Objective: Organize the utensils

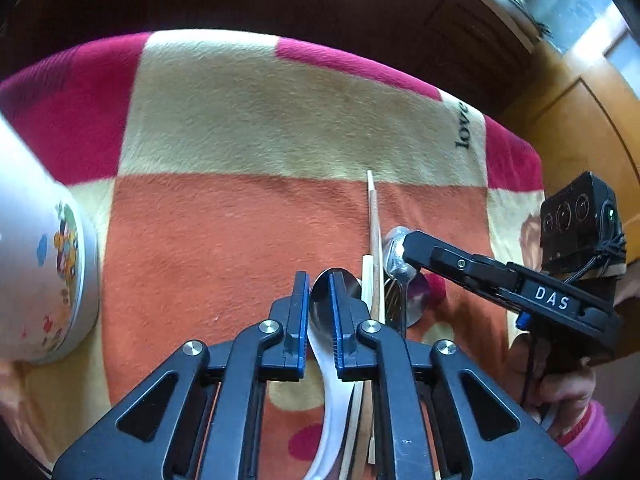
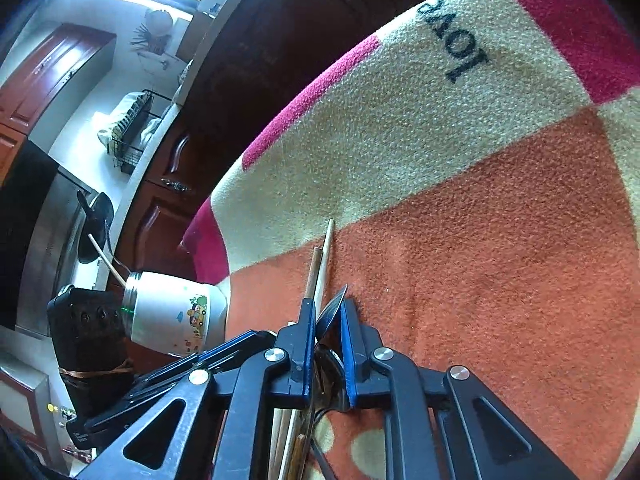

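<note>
Utensils lie in a bunch on a patchwork blanket (image 1: 248, 128). My left gripper (image 1: 319, 280) has its fingers on either side of a white-handled spoon (image 1: 330, 384) with a steel bowl, narrowly apart. Wooden chopsticks (image 1: 374, 224) lie just right of it. My right gripper (image 2: 328, 312) is shut on a metal spoon (image 2: 334, 306), tilted on edge; in the left wrist view it (image 1: 404, 250) sits over that spoon (image 1: 394, 258), with a fork and another spoon below. Chopsticks (image 2: 324, 260) show left of it.
A white cup with cartoon print (image 1: 44, 264) lies on its side at the left; it also shows in the right wrist view (image 2: 176, 312). Dark cabinets (image 2: 248, 80) and a kitchen counter stand beyond the blanket's far edge.
</note>
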A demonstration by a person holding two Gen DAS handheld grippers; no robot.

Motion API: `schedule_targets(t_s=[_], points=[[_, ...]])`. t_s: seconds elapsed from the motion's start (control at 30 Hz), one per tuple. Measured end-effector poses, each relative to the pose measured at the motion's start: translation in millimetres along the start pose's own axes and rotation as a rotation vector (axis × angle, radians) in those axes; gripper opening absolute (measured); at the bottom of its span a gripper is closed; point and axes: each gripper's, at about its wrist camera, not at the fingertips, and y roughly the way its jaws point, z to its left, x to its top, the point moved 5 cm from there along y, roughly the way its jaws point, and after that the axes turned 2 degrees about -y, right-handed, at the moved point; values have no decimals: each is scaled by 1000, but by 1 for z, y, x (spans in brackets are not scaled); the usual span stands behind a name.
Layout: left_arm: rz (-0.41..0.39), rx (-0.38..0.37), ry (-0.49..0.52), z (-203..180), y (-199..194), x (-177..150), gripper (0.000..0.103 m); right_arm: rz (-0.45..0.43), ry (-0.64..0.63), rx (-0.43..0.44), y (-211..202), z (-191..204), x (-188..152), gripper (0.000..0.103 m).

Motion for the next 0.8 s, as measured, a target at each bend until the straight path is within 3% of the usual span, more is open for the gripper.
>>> schedule_targets(t_s=[0.13, 0.5, 0.57, 0.7, 0.8], points=[[-31, -5, 7, -1, -13, -1, 1, -17, -8, 6, -13, 2, -1, 11], [-90, -1, -4, 9, -60, -2, 0, -80, -43, 31, -51, 19, -8, 9], [-73, -14, -7, 4, -53, -3, 2, -85, -37, 30, -54, 20, -9, 8], [-35, -7, 27, -5, -37, -5, 18, -79, -34, 31, -59, 18, -14, 8], [-11, 9, 49, -10, -22, -5, 18, -72, -32, 22, -59, 16, -15, 8]])
